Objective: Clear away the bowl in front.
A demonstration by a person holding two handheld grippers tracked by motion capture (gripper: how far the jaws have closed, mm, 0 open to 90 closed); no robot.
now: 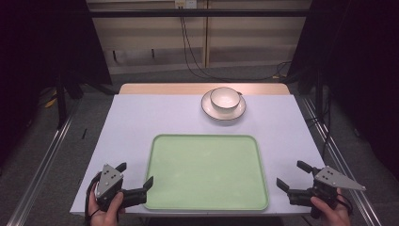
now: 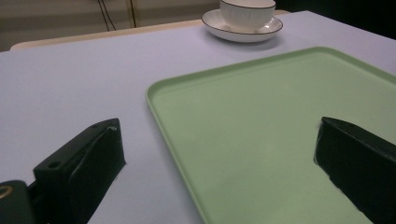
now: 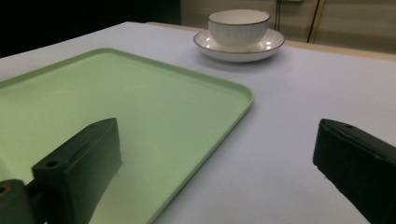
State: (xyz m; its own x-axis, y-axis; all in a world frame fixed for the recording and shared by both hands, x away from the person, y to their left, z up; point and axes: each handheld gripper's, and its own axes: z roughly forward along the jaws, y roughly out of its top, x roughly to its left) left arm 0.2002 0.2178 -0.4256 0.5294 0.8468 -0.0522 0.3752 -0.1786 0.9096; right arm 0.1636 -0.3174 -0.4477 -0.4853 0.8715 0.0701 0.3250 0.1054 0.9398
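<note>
Claws spread and empty: your left claw (image 1: 136, 175) and right claw (image 1: 292, 174) flank the green tray (image 1: 207, 207) at the bottom of the frame.

Neither claw touches anything; one jaw of your left claw hangs over the tray's lower-left rim. The cup (image 1: 224, 99) sits upright in its saucer (image 1: 209, 111) at upper centre of the table (image 1: 141, 117), beyond the tray's far edge, slightly right of its middle. From both claws it lies up-frame, well apart; your right claw looks only marginally nearer. Saucer is round, so no long axis governs approach.
</note>
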